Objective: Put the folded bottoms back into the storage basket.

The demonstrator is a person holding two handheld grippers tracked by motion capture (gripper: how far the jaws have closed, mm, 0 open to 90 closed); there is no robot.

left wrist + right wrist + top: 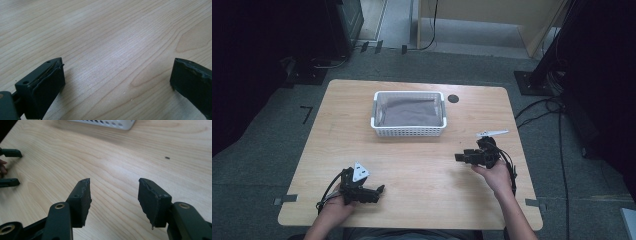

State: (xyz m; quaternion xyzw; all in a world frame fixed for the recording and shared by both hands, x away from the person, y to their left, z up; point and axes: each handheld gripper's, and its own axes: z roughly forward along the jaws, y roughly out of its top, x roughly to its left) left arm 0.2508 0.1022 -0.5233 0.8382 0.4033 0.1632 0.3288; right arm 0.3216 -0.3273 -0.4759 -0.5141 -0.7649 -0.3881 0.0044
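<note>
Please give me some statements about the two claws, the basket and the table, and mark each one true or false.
1. The left claw is open, with bare table between its jaws. True.
2. The right claw is shut on a cloth. False: it is open and holds nothing.
3. The white basket contains something grey. True.
4. The basket stands at the table's near edge, between the hands. False: it stands toward the far side.

You have two grippers on the table [412, 165]: the left gripper [381, 189] and the right gripper [458, 157]. One white basket [408, 131] holds one grey cloth [408, 112]. One dark round spot [453, 98] sits beside it.
</note>
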